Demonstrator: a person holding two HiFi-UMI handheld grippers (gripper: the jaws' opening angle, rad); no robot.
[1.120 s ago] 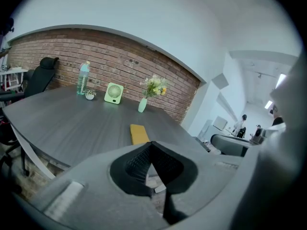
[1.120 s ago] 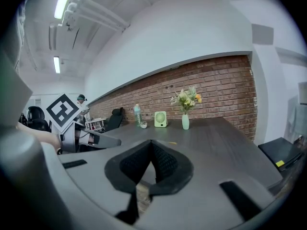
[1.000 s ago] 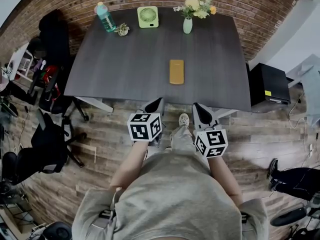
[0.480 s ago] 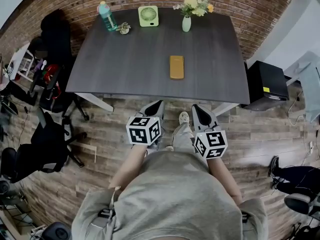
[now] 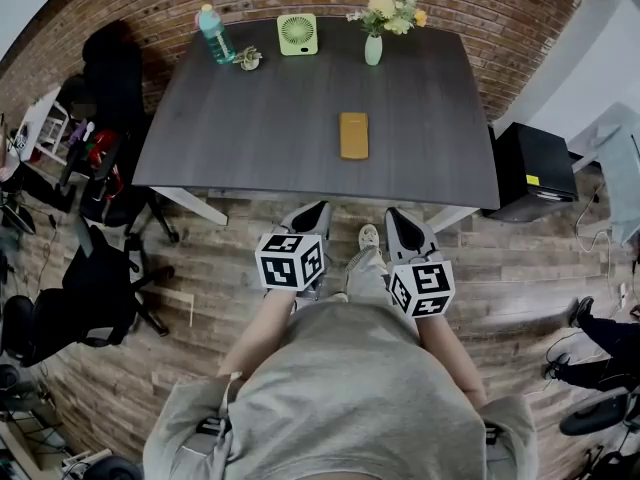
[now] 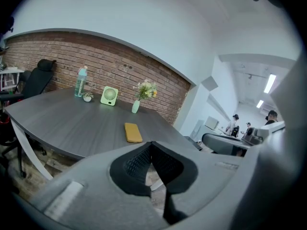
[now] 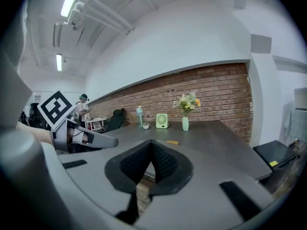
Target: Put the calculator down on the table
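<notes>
The yellow calculator lies flat on the dark grey table, right of the middle; it also shows as the calculator in the left gripper view and, edge-on, the calculator in the right gripper view. Both grippers hang over the wood floor, short of the table's near edge. My left gripper is shut and empty, its jaws meeting at the tips. My right gripper is likewise shut with nothing in it.
Along the table's far edge stand a teal bottle, a small plant, a green fan and a vase of flowers. Black chairs stand at the left, a black box at the right.
Both grippers stay shut and nearly still. The view shifted slightly, and a person's legs at the lower right moved further right.
</notes>
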